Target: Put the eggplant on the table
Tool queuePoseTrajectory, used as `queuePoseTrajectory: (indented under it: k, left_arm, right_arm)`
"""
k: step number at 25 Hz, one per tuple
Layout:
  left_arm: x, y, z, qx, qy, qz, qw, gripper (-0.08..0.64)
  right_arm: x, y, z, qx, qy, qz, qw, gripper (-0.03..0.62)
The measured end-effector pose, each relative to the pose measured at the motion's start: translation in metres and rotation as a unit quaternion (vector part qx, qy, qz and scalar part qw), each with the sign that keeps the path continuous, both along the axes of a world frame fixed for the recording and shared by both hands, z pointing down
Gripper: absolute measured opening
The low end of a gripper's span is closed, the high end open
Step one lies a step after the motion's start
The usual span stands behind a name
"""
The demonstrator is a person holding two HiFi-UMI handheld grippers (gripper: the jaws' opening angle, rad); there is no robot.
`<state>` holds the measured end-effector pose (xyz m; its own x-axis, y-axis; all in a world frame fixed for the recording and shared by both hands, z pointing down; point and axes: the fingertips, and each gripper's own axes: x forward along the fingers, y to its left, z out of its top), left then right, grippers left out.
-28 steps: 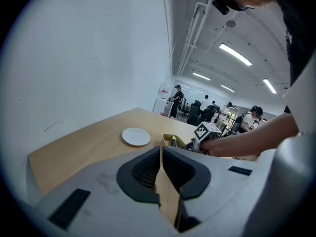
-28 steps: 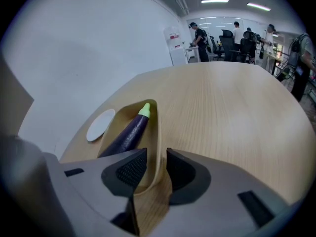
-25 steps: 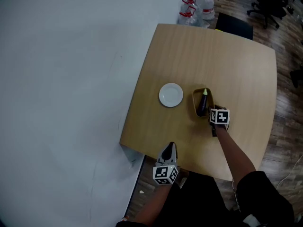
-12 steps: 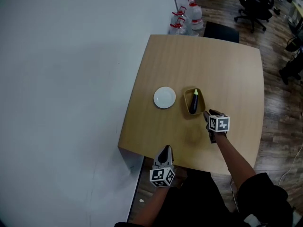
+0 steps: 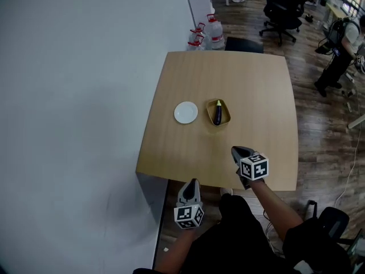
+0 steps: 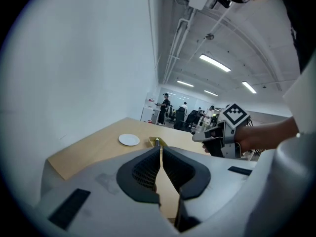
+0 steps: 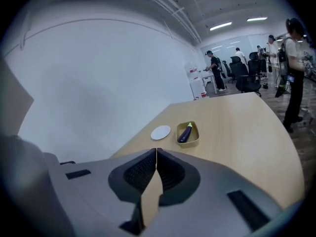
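Observation:
A dark purple eggplant (image 5: pixel 217 113) with a green stem lies in a shallow yellow-brown bowl (image 5: pixel 224 119) near the middle of the wooden table (image 5: pixel 251 90). The right gripper view shows the eggplant (image 7: pixel 185 133) and the bowl (image 7: pixel 194 140) well ahead. My right gripper (image 5: pixel 238 152) hovers over the table's near edge, far short of the bowl, its jaws closing to shut (image 7: pixel 156 151) with nothing between them. My left gripper (image 5: pixel 191 182) hangs just off the near edge, jaws together (image 6: pixel 160 148) and empty. It faces the eggplant (image 6: pixel 156 142) and sees the right gripper (image 6: pixel 197 138).
A white plate (image 5: pixel 186 112) sits left of the bowl. A white wall (image 5: pixel 74 96) runs along the table's left side. Water bottles (image 5: pixel 206 29) and a black office chair (image 5: pixel 280 13) stand beyond the far edge. A person (image 5: pixel 337 47) stands at the far right.
Both grippers have drawn back and up toward me. The right one left the bowl's side for the table's near edge. The whole table now looks smaller and farther away.

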<state>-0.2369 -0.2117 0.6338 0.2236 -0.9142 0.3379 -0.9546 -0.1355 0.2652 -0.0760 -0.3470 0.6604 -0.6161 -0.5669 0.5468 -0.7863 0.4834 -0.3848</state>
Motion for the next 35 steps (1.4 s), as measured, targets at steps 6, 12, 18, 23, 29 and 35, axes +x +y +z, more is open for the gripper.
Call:
queuePoseTrajectory:
  k: [6,12,18,23,29,35]
  left_arm:
    - [0.009,0.074,-0.010,0.012,0.025,0.004,0.9996,0.024]
    - [0.024,0.144,-0.025,0.023,0.037,0.017,0.9989,0.024]
    - [0.023,0.188,-0.039,0.023,0.038,0.007,0.9990,0.023]
    - [0.027,0.194,-0.059,0.045,0.033,-0.006,0.9984,0.023]
    - [0.069,0.200,-0.088,0.058,0.033,0.003,0.9978,0.023]
    - [0.119,0.197,-0.095,0.059,0.032,0.033,0.9972,0.024]
  right_arm:
    - [-0.011,0.119,-0.055,0.076,-0.030,-0.007,0.997,0.061]
    - [-0.012,0.227,-0.071,0.116,-0.002,-0.028,0.993,0.061]
    - [-0.013,0.286,-0.079,0.121,0.003,-0.033,0.992,0.061]
    - [0.000,0.300,-0.102,0.160,0.009,-0.037,0.986,0.061]
    - [0.056,0.309,-0.124,0.180,0.024,-0.010,0.983,0.060]
    - [0.112,0.314,-0.136,0.189,0.020,0.036,0.981,0.060]
